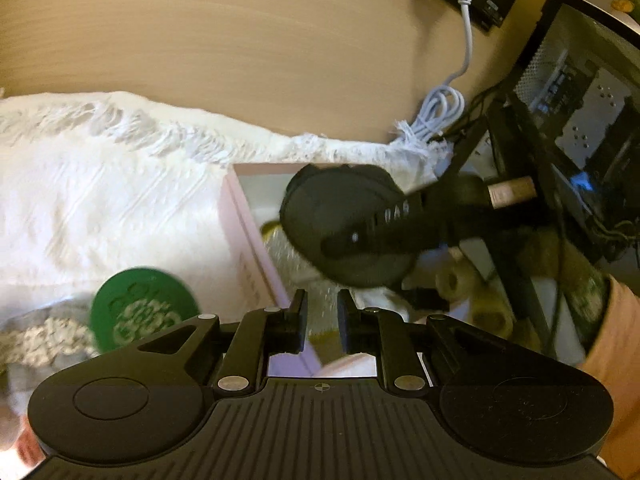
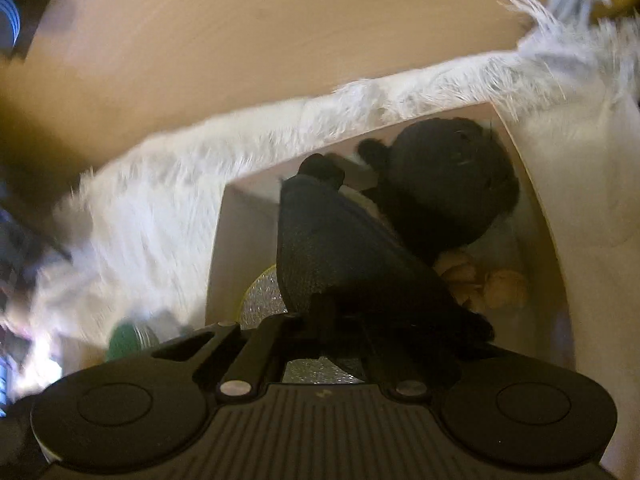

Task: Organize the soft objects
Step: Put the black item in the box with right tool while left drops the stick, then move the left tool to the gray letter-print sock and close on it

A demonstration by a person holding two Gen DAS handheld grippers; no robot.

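We have the right claw (image 2: 340, 320) down inside the pink box (image 2: 218, 248), its jaws pressed together on the dark fabric of a soft black toy (image 2: 440, 184); the cloth bunches up right where the fingers meet, so we read this as a pinch grip, though blur keeps us from seeing the pads themselves. The toy's round head leans toward the far corner of the box, and its body drapes back toward our claw, which suits a lowering move: held by the tail end, it can settle head first into the free corner. Beneath it lie a tan plush piece (image 2: 500, 288) and something glittery with a yellow rim (image 2: 264, 300), already in the box, so the sorting looks partly done.

From the left wrist view, the left claw (image 1: 322, 320) hovers at the near edge of the same box (image 1: 248, 248), jaws slightly apart with nothing between them. We judge it is kept there to steady the box or wait its turn. The right tool's body (image 1: 352, 224) crosses above the box in that view. A green round disc (image 1: 140, 312) sits on the white fringed blanket (image 1: 100, 200) just beside the box, not yet put away. The blanket covers the wooden bench (image 1: 240, 40), giving the box a soft, non-slip footing
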